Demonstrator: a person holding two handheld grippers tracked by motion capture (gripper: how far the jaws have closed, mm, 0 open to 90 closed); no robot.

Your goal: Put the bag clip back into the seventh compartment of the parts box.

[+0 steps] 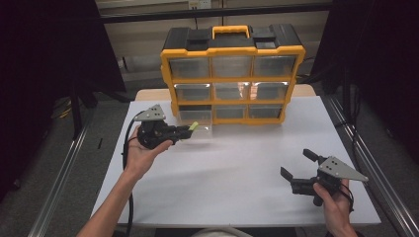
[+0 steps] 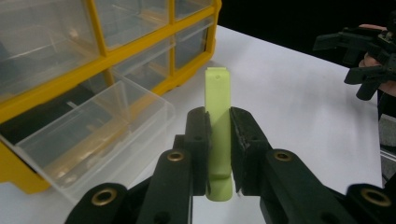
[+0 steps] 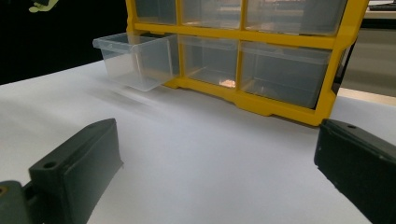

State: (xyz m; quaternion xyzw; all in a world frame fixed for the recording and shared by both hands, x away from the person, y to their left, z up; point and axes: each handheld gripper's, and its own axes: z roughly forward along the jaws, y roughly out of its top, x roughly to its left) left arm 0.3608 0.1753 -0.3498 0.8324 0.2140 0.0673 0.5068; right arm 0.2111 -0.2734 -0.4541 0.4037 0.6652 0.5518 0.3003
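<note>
Left tool (image 2: 218,135) clamps a pale-green flat plastic bar (image 2: 218,112), long axis pointing 12 o'clock. Pulled-out clear plastic drawer (image 2: 88,135) sits at 10 o'clock, probably just below. Right tool (image 1: 300,167) wide, well apart.

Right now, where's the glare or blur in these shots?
High view: glare on the cabinet's middle drawers, dark surroundings. Left gripper view: green piece sharp, near tongs soft. Right gripper view: a small reflection in a bottom drawer, smeared shadow under the open drawer.
</note>
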